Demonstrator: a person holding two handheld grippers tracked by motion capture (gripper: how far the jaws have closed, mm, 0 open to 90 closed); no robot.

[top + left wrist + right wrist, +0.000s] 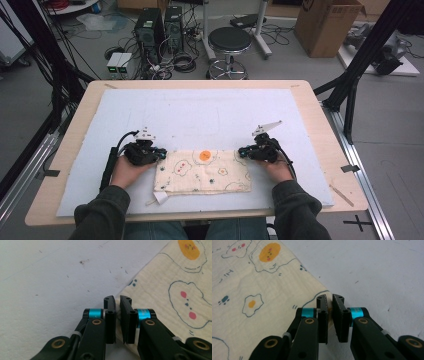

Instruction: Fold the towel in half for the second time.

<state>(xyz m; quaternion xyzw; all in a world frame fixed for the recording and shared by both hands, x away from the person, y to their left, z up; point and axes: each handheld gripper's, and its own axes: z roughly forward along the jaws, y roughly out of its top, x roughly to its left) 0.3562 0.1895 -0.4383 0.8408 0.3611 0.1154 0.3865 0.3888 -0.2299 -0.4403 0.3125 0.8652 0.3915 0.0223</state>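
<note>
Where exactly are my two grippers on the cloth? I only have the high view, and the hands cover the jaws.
Observer: The left gripper has its jaws nearly closed over a far corner of the cloth, with fabric between them.
Operator: And the right one?
Observer: The right gripper is pinching the opposite far corner of the cloth the same way, with the cloth's edge between its jaws.
Operator: Is the cloth lifted off the mat yet?
Observer: As far as the gripper views show, it lies flat on the white mat right up to the jaws.
</note>
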